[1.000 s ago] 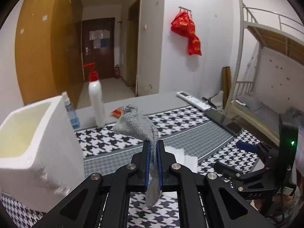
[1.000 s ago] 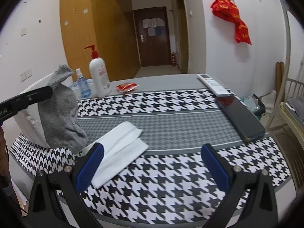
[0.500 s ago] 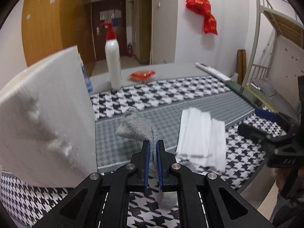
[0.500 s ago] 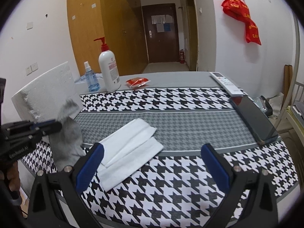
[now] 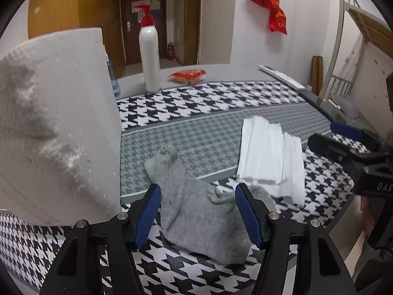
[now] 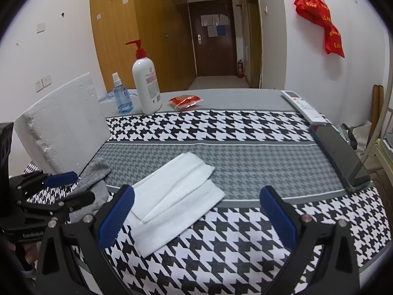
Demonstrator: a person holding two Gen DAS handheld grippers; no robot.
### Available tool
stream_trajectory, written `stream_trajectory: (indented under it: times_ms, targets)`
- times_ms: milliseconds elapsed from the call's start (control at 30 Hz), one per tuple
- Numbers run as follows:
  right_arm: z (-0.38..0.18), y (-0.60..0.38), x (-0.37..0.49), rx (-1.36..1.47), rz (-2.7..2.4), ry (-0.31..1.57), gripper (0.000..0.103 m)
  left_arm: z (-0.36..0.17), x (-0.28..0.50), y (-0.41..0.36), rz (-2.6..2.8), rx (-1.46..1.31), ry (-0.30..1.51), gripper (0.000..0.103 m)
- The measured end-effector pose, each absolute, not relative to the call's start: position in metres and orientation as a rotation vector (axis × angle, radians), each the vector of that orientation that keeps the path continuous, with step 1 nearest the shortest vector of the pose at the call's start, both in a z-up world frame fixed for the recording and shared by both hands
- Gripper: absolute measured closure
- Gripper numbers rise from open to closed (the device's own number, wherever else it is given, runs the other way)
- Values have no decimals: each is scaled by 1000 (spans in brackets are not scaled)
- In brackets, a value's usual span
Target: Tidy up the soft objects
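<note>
The left gripper [image 5: 197, 211] is opening, releasing the grey sock [image 5: 196, 211] onto the houndstooth tablecloth [image 5: 221, 103]; the spread, empty right gripper [image 6: 196, 216] probably takes next the white folded cloth [image 6: 172, 201] at its 11 o'clock.

Left gripper [image 5: 197, 211] lowered, jaws opening; grey sock [image 5: 196, 211] released, now lying on tablecloth [image 5: 221, 98]

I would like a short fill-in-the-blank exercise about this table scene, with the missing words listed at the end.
1. The sock lying between the fingers of the left gripper is ____ in colour.
2. The pump bottle has a ____ pump head.
3. The folded white towel lies on a cloth with a black and white ____ pattern.
4. The small spray bottle is made of clear ____ plastic.

Missing words: grey; red; houndstooth; blue
</note>
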State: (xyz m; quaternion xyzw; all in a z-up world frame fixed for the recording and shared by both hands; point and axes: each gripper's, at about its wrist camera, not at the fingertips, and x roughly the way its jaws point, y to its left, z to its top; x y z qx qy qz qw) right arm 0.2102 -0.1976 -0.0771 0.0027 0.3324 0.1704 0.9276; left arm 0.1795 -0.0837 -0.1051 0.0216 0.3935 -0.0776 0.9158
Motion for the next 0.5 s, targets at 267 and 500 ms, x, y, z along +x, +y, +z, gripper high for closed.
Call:
stream_trajectory:
  times_ms: [267,500]
  targets:
    - [-81,-179,216,-13,389,734,0,-117,179,-84,-174,49,849,39]
    - [-86,-167,220,-34,410,766,0,-123,177,-84,-169,60,850,51]
